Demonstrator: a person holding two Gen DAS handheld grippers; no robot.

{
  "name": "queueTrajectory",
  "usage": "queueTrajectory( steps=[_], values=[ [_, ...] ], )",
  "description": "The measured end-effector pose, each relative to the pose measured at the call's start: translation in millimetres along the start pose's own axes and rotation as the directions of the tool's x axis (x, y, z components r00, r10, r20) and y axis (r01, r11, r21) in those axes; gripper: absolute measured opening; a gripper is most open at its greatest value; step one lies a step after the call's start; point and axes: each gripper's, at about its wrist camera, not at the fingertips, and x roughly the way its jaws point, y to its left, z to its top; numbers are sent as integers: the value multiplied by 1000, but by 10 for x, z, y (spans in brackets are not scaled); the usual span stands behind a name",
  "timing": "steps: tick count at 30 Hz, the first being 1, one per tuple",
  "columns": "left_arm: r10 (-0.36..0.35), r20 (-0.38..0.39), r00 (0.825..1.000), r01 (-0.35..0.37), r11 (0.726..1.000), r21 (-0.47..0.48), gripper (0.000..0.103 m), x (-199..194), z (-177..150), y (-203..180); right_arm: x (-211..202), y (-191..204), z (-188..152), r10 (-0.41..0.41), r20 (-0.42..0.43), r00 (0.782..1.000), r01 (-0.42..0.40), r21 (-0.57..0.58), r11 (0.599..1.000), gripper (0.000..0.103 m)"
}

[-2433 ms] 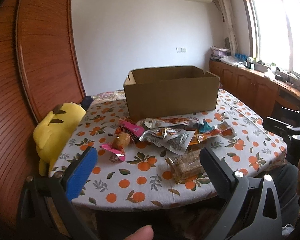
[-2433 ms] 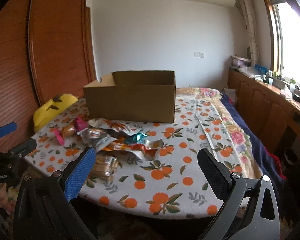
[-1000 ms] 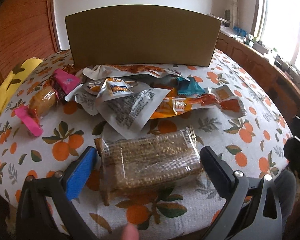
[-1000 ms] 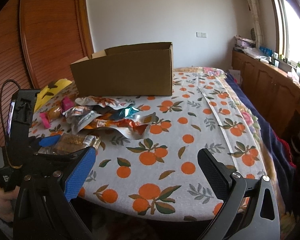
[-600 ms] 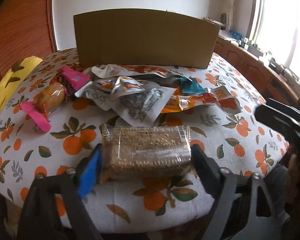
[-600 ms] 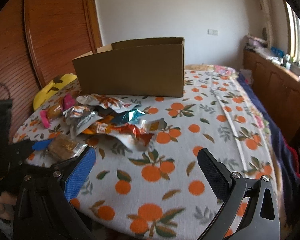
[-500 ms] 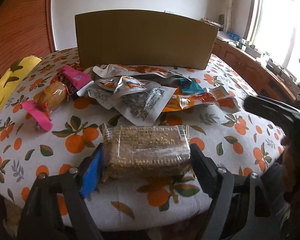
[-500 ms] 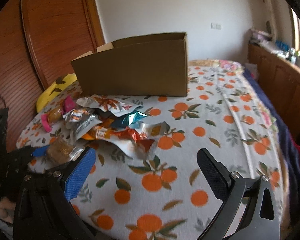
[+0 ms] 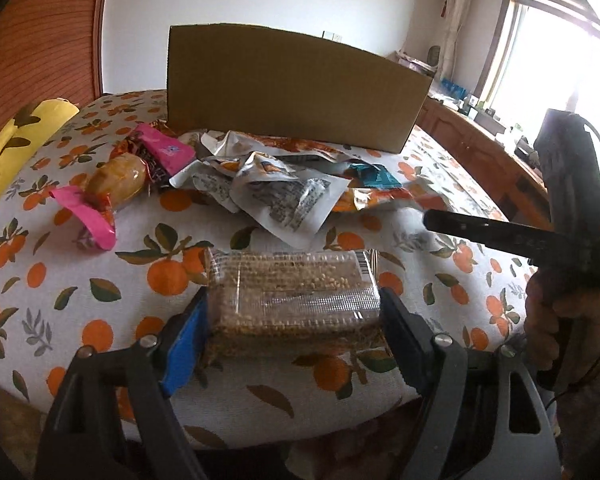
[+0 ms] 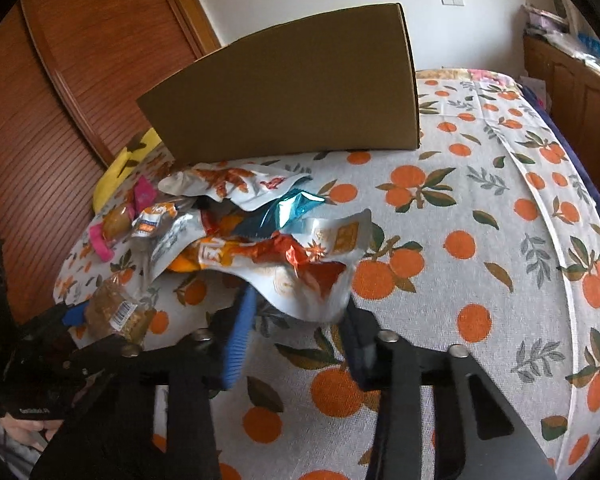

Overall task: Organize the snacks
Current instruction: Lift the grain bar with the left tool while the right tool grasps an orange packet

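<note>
Left gripper [image 9: 294, 322]: narrowed from wide open, pads now clamp the clear-wrapped sesame bar pack [image 9: 294, 294] in front of the cardboard box [image 9: 296, 88].
Right gripper [image 10: 296, 320]: jaws closing around the white-orange foil pouch [image 10: 300, 272], nearer the box.
2 snacks nearly secured for boxing.

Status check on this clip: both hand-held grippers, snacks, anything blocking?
Left hand-held gripper clamped on cracker pack. Right hand-held gripper closing around white pouch. Box path unblocked.
</note>
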Motion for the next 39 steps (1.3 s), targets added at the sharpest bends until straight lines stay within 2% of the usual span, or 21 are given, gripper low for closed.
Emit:
queueTrajectory(
  steps=[4, 5, 6, 7, 9, 11, 13, 15, 16, 17, 18, 24, 30, 39],
  values=[
    [-3, 5, 1000, 3, 1000, 4, 80, -20, 7, -4, -73, -103, 14, 5, 10, 1000, -6, 41, 999, 10],
    [-1, 1, 1000, 1, 1000, 6, 80, -12, 2, -4, -76, -122, 17, 7, 11, 1000, -7, 47, 999, 15],
    [2, -5, 1000, -2, 1000, 8, 80, 0, -8, -5, -81, -145, 20, 6, 13, 1000, -7, 56, 998, 27],
    [5, -9, 1000, -4, 1000, 8, 80, 9, -13, -7, -89, -176, 24, 7, 20, 1000, -8, 70, 998, 29],
    [6, -13, 1000, -5, 1000, 8, 80, 19, -20, -4, -87, -252, 44, 31, 31, 999, -35, 109, 993, 42],
    [9, -13, 1000, -9, 1000, 9, 80, 18, -18, -5, -62, -316, 84, 54, 40, 998, -59, 142, 988, 44],
    [9, -9, 1000, -9, 1000, 10, 80, 7, -14, -9, -1, -360, 127, 80, 30, 996, -84, 167, 982, 42],
    [11, 4, 1000, -11, 1000, 15, 80, -16, -6, -16, 58, -371, 152, 94, 12, 996, -95, 177, 980, 34],
    [13, 8, 1000, -13, 1000, 19, 80, -26, -1, -20, 80, -364, 158, 92, 8, 996, -92, 174, 980, 28],
    [13, 12, 1000, -14, 1000, 22, 80, -30, 2, -20, 86, -352, 159, 93, 5, 996, -93, 168, 981, 14],
    [12, 17, 1000, -12, 1000, 25, 80, -44, 4, -25, 82, -335, 156, 88, 4, 996, -88, 158, 984, 9],
    [7, 51, 999, -9, 999, 31, 80, -143, 50, -38, -125, -186, 158, 51, 43, 998, -55, 104, 993, 2],
    [14, 85, 996, -16, 999, 27, 80, -223, 116, -19, -475, 6, 294, -31, 95, 995, 31, -2, 1000, 0],
    [32, 128, 991, -36, 999, 31, 80, -300, 238, 7, -788, 177, 512, -139, 127, 982, 156, -139, 978, 0]
  ],
)
